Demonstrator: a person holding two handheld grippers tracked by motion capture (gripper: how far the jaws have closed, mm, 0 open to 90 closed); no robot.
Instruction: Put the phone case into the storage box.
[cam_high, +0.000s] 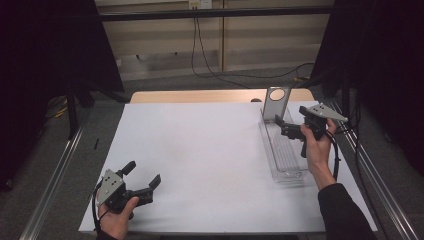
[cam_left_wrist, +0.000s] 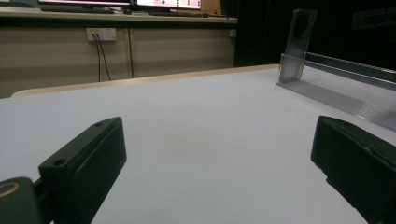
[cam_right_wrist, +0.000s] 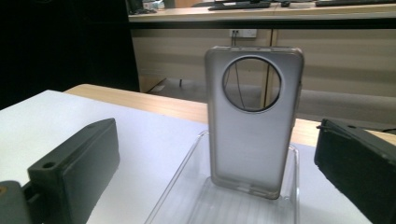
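A translucent grey phone case (cam_high: 276, 102) with a round camera hole stands upright at the far end of a long clear plastic tray (cam_high: 287, 160). My right gripper (cam_high: 281, 127) hovers over the tray just short of the case, open and holding nothing. In the right gripper view the case (cam_right_wrist: 252, 135) stands straight ahead of the gripper (cam_right_wrist: 212, 156), beyond the jaws, inside the tray (cam_right_wrist: 187, 186). My left gripper (cam_high: 144, 175) rests low at the near left of the white sheet (cam_high: 200, 150), open and empty. The left gripper view has the gripper (cam_left_wrist: 217, 154) wide open, with the case (cam_left_wrist: 299, 44) and tray (cam_left_wrist: 345, 95) far off.
The white sheet covers most of a wooden table (cam_high: 200, 96). Metal rails (cam_high: 55, 170) run along both sides. Black curtains hang at left and right. Cables (cam_high: 200, 55) trail across the floor behind the table.
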